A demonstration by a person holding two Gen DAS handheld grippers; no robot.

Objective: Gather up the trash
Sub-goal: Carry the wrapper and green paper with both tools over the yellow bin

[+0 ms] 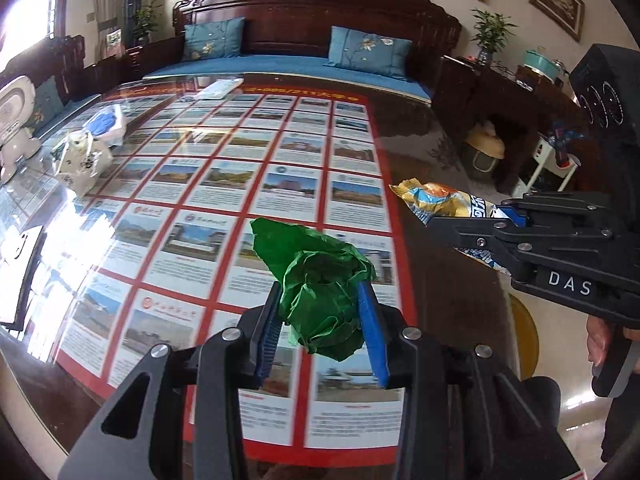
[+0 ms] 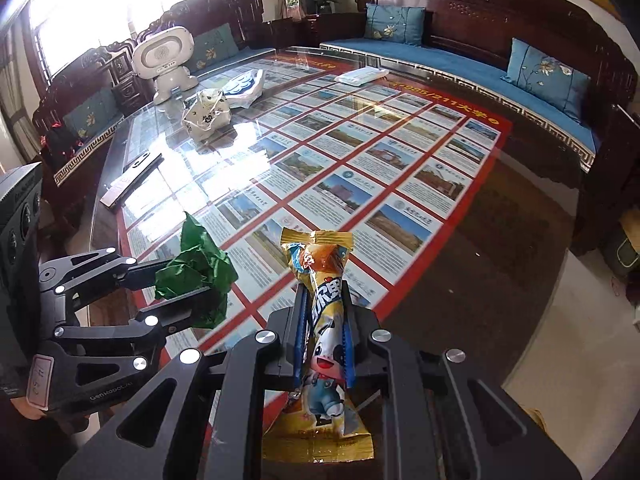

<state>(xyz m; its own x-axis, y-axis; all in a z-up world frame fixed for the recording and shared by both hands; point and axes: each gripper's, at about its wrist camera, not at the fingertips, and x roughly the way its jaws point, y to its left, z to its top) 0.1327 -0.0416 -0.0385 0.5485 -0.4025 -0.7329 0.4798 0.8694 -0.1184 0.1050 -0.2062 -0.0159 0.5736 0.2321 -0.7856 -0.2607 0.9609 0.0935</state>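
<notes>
Trash is half gathered: your left tool (image 1: pixel 326 312) pinches crumpled green paper (image 1: pixel 320 284), your right tool (image 2: pixel 324 332) clamps a yellow snack wrapper (image 2: pixel 324 320) above the worktop (image 2: pixel 500 240) (no bin visible), both undeposited.

Two matte black handheld tools, left tool (image 1: pixel 326 320) with ribbed blue pads (image 1: pixel 370 328), silver round screws on angular linkage arms, right tool (image 2: pixel 323 320) alike, white "DAS" lettering on its side, "GenRobot.AI" on the left

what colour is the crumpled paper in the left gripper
Green. The crumpled paper shows best in the left wrist view.
</notes>
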